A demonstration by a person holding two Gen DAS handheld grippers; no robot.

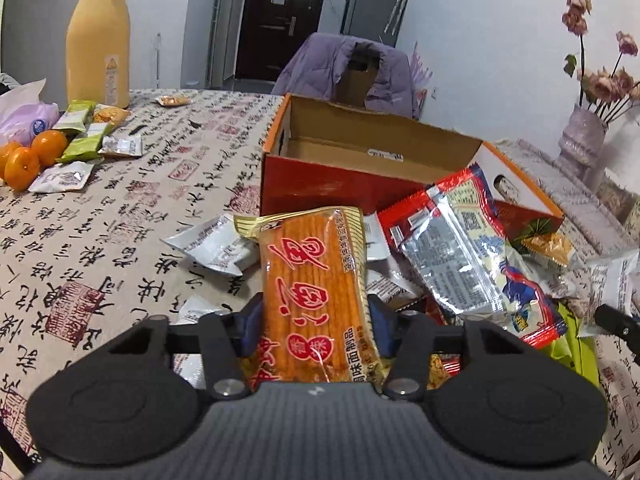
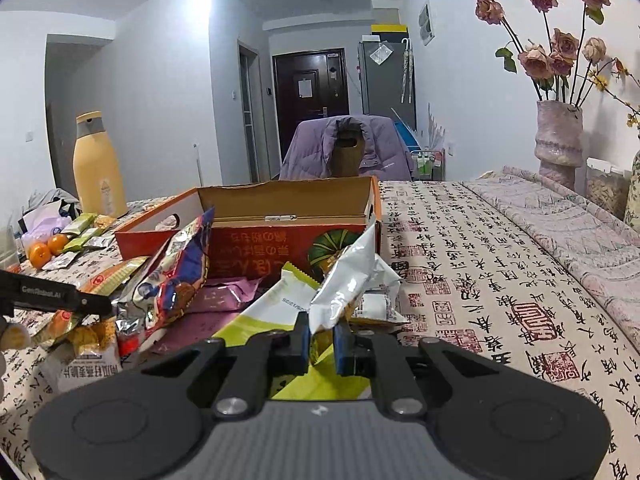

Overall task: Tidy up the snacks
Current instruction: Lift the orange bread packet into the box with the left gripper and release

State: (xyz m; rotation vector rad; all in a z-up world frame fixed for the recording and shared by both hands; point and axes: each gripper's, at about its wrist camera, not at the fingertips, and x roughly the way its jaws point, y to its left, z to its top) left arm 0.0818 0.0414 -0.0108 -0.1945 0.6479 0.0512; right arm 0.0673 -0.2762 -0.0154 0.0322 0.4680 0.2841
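Snacks are lying heaped on the worktop point(image 2: 480, 264) before both tongs; left tongs point(image 1: 316, 316) are clamping an orange stick-snack pack point(image 1: 316, 280), right tongs point(image 2: 321, 338) are pinching a silver packet point(image 2: 348, 280), cardboard box point(image 1: 352, 160) just beyond

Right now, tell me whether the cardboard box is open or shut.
Open. The cardboard box shows its bare brown inside from above, with its flap folded outward; no snacks visible inside.

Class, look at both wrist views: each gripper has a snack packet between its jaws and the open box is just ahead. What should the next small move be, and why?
Probably lift the left gripper and carry its orange snack packet forward over the cardboard box. The jaws are closed on the packet, and the open box looks empty and sits directly behind it.
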